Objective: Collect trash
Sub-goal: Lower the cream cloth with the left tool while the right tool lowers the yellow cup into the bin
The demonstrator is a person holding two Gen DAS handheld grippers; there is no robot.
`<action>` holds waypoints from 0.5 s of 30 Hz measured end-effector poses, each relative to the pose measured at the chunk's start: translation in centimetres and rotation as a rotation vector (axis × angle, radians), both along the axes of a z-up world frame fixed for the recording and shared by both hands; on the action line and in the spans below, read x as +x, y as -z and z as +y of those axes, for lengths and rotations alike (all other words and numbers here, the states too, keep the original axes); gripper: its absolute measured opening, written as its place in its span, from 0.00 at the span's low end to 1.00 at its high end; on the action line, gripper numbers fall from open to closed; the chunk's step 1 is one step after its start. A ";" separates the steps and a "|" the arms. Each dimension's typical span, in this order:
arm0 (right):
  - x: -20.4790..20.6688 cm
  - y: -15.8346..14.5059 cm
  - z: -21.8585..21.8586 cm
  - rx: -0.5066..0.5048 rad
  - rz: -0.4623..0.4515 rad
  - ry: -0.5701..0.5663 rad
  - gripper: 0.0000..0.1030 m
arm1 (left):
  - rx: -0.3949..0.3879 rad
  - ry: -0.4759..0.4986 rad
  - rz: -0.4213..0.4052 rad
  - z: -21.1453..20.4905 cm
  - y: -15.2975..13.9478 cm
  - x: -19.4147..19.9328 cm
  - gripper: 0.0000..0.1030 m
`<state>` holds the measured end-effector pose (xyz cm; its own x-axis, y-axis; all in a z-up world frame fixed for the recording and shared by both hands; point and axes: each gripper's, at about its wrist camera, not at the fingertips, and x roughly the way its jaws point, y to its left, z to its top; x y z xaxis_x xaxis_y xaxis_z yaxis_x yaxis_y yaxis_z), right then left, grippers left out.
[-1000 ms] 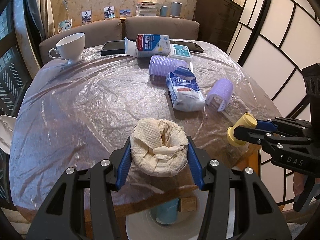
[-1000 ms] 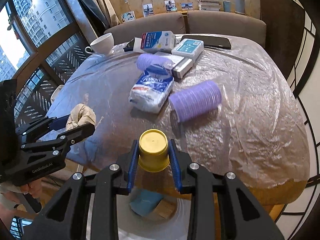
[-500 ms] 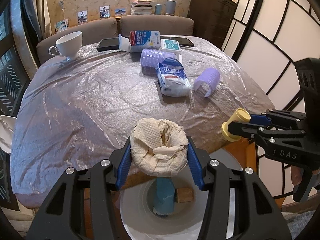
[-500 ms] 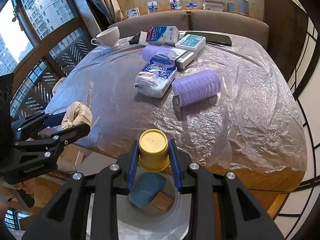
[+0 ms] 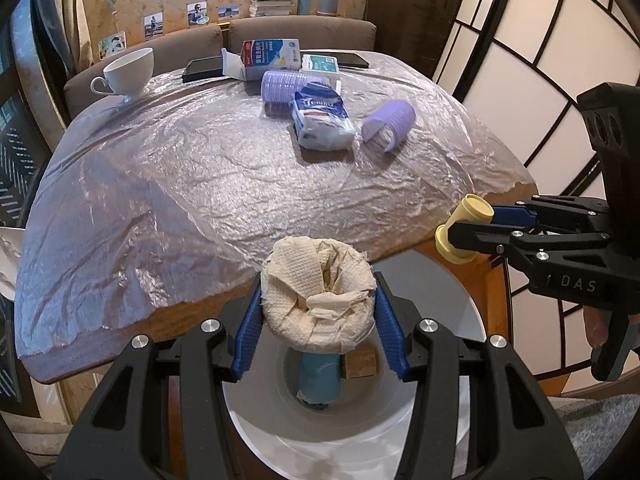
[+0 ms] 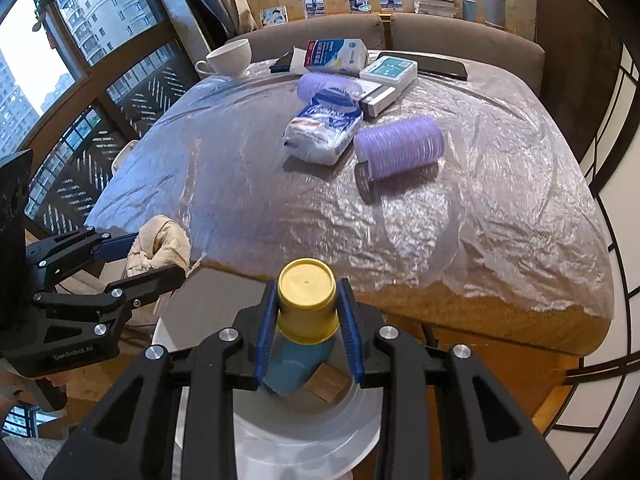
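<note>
Clamping a crumpled wad of beige paper towel (image 5: pixel 320 304) between its blue-padded jaws, the left gripper (image 5: pixel 320 320) hangs just off the near edge of the bench (image 5: pixel 168 200), directly above a round white waste bin (image 5: pixel 452 320). The right gripper (image 6: pixel 307 312) has its jaws closed on a small yellow plastic cup (image 6: pixel 307 300), held with its flat base towards the camera, above the same bin beside the left one. Inside the bin lie a teal blue cylindrical object (image 5: pixel 318 376) and a small brown cardboard-like block (image 5: pixel 362 364). The bench is covered with wrinkled clear plastic film. Further back on it lie a white and blue soft tissue pack (image 5: pixel 322 120), with a ribbed lilac plastic roller (image 5: pixel 390 124) just beside it and a second lilac roller (image 5: pixel 282 86) touching its far end. Behind those are a white and blue carton (image 5: pixel 270 56), a white box with a teal label (image 5: pixel 320 66) and a dark flat tablet (image 5: pixel 202 70). A white teacup (image 5: pixel 128 72) stands near the far left corner.
</note>
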<state>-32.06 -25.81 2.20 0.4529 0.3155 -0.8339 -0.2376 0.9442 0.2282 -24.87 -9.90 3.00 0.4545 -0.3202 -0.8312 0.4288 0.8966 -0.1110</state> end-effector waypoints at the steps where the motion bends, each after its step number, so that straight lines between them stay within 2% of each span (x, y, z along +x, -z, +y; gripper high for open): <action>1: -0.2 0.1 0.0 -0.001 0.004 -0.003 0.29 | 0.001 0.002 0.002 0.0 0.0 -0.1 0.51; 15: -2.5 1.8 0.5 -0.034 0.047 -0.050 0.29 | 0.028 0.045 0.049 -0.8 1.8 -2.3 0.51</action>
